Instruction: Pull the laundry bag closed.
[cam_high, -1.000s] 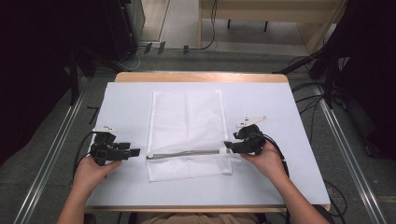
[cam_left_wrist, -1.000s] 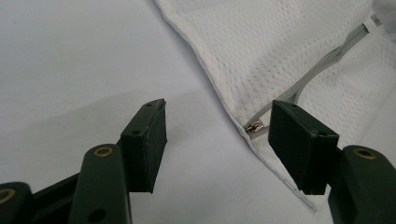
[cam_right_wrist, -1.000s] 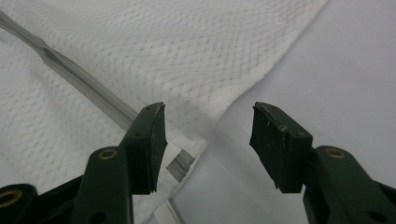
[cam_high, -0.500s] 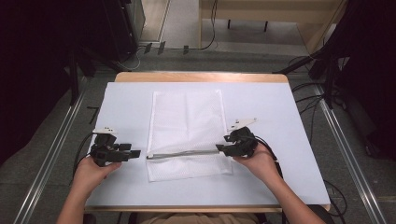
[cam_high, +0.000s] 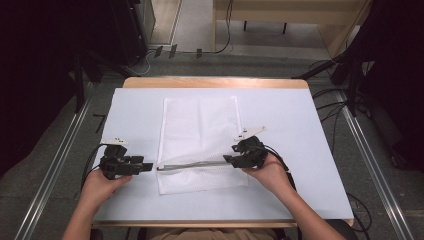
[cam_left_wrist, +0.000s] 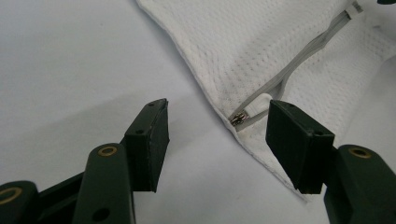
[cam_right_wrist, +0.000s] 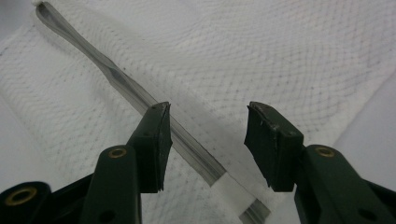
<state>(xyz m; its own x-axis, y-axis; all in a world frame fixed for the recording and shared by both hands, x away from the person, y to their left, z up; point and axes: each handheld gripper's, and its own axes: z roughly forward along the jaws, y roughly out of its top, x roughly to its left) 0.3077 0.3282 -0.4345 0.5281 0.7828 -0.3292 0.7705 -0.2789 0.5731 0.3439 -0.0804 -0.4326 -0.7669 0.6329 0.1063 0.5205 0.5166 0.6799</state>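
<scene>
A white mesh bag (cam_high: 200, 130) lies flat in the middle of the white table (cam_high: 310, 120), and a grey zipper (cam_high: 195, 164) runs across its near part. My left gripper (cam_high: 147, 166) rests on the table just left of the zipper's left end, open. In the left gripper view the metal zipper pull (cam_left_wrist: 240, 119) lies just beyond my left gripper (cam_left_wrist: 219, 135), nearer its right jaw, untouched. My right gripper (cam_high: 227, 159) hovers at the zipper's right end. Its jaws have just been closing and stand apart. The zipper (cam_right_wrist: 116, 77) passes under the left jaw of my right gripper (cam_right_wrist: 208, 140), unpressed.
The table's wooden rim (cam_high: 215, 82) shows at the far edge. Dark equipment and cables (cam_high: 340, 95) stand on the floor around the table, with metal rails (cam_high: 55, 170) along both sides. Bare tabletop lies to the left and right of the bag.
My right hand has moved left, from the bag's right edge onto the zipper's right end. The left hand and the bag have kept still.
</scene>
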